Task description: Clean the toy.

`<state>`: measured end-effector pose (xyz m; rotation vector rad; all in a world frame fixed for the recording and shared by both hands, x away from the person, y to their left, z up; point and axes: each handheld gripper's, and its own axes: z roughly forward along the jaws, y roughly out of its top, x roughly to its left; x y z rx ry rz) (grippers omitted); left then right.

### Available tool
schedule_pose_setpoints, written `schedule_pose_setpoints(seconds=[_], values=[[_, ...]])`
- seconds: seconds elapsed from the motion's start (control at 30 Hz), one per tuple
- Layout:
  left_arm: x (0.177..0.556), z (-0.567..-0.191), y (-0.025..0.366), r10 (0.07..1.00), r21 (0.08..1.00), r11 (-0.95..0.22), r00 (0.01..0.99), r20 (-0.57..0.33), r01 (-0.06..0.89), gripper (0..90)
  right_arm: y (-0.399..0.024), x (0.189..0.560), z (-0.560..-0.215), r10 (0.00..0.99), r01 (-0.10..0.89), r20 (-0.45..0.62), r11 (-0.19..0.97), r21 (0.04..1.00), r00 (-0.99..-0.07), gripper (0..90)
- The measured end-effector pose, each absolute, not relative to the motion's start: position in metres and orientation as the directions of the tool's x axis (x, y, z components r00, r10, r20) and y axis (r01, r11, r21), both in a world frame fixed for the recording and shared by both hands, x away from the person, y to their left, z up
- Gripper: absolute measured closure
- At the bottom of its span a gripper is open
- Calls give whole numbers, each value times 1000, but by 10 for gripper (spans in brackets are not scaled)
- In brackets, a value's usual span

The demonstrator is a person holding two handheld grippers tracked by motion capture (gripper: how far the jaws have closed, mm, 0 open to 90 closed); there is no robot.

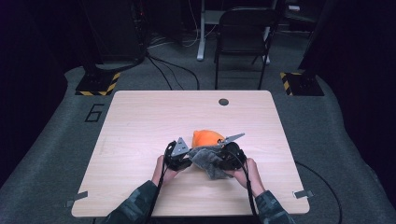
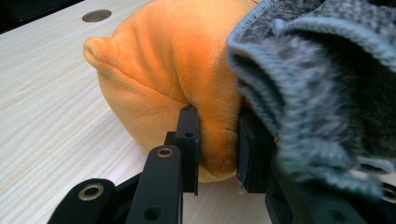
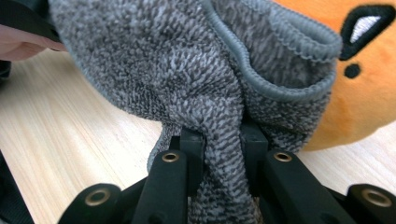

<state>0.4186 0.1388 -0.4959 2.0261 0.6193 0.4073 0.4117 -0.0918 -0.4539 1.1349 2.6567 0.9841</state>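
High view: my left gripper (image 1: 183,157) pinches the orange plush toy (image 1: 206,137); my right gripper (image 1: 223,157) clamps the grey cloth (image 1: 210,161).

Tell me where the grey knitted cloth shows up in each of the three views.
High view: grey knitted cloth, low centre, between both grippers.
Left gripper view: right side, over the orange plush toy.
Right gripper view: centre, pinched in the jaws.
Shared landmark: the orange plush toy.

Wooden table (image 1: 140,121) bears orange plush toy (image 1: 205,137), grey cloth (image 1: 210,161).
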Motion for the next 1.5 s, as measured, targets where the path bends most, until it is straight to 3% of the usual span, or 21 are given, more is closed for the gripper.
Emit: schedule_pose_setpoints(seconds=[0.67,1.07,1.3,1.5], values=[[419,-496,139,570,866,-427,821,35,260,732,-124,426,-463,741,708,175,501,498,-648,766],[420,-496,140,571,865,-425,821,29,265,730,-150,438,-473,836,756,100,430,494,-540,764],[420,-496,140,573,866,-424,819,28,266,730,-170,441,-468,893,751,62,334,570,-445,761],[420,-496,140,572,866,-425,819,32,263,730,-169,429,-439,888,637,66,273,721,-456,761]])
